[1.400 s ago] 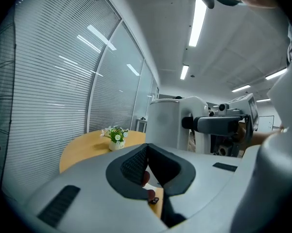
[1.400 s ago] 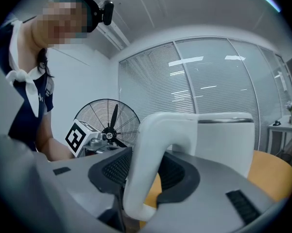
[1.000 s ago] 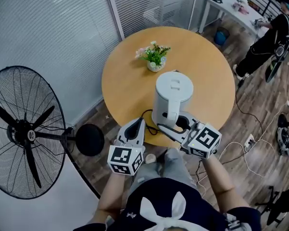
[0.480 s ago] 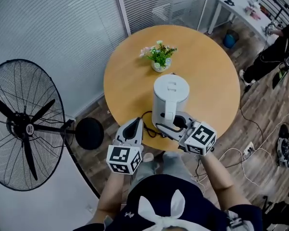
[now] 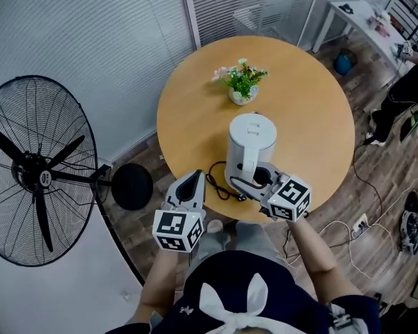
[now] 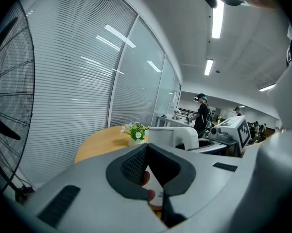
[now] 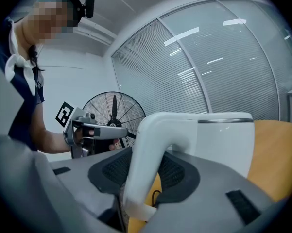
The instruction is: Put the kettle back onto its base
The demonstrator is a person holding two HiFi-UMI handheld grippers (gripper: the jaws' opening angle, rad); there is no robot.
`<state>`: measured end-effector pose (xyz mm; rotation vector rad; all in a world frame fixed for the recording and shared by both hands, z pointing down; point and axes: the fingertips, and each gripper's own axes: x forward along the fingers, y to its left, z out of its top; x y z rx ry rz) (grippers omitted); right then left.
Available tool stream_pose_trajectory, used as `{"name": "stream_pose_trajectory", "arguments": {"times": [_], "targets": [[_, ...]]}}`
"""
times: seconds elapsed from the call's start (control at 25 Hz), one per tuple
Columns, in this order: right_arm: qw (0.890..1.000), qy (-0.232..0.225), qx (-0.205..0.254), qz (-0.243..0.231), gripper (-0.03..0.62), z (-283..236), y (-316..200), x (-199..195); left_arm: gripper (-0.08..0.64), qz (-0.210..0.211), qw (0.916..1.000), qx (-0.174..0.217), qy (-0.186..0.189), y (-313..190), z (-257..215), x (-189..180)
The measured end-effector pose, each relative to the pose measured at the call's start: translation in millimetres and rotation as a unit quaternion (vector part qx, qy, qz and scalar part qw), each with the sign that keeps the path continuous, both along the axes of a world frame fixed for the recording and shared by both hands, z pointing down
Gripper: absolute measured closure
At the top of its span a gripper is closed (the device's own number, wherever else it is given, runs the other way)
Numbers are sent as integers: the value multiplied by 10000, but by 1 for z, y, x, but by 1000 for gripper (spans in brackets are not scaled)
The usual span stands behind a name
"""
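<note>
So, kettle (image 5: 251,139): white, upright, lid down, over the surface's 6 o'clock half, near the rim. Can't tell from above if its bottom rests on anything.
handle (image 5: 246,164): on the kettle's 6 o'clock side, running from the lid down.
base: not made out; the kettle body covers that spot.
R tongs (image 5: 256,180): clamped on the handle, one jaw each side; its marker cube (image 5: 290,199) sits at 5 o'clock of the kettle, past the rim.
R gripper view: handle (image 7: 142,164) runs up btwn the two black pads (image 7: 176,172), both against it; kettle body (image 7: 228,140) beyond, twd 2 o'clock.
L tongs (image 5: 195,180): together, tips meeting, nothing btwn them; just off the rim at 7–8 o'clock of the kettle, apart from it.
L gripper view: pads (image 6: 135,164) meet at the front; kettle (image 6: 177,136) shows past them twd 1 o'clock.
cord (image 5: 215,178): black, looped on the surface at 8 o'clock of the kettle, btwn it and the L tongs.
flower pot (image 5: 242,83): small, green leaves w/ pale blooms, at 12 o'clock of the kettle, well apart.
surface (image 5: 195,117): round, wood-coloured.
fan (image 5: 38,172): big black floor fan, at 9 o'clock of the surface.
blinds (image 5: 90,33): grey slats, 10 to 12 o'clock.
desk (image 5: 355,12): white, at 1 o'clock, far side of the room.
person (image 5: 410,82): dark clothes, partly cut off at the 3 o'clock edge.
</note>
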<state>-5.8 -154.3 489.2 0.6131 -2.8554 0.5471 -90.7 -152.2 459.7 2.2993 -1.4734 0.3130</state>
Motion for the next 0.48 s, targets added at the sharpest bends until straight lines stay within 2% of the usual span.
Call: {"name": "stream_pose_trajectory", "arguments": {"times": [0.48], "targets": [[10000, 7, -52, -34, 430, 12, -3, 1, 538, -87, 9999, -100, -50, 4, 7, 1]]}}
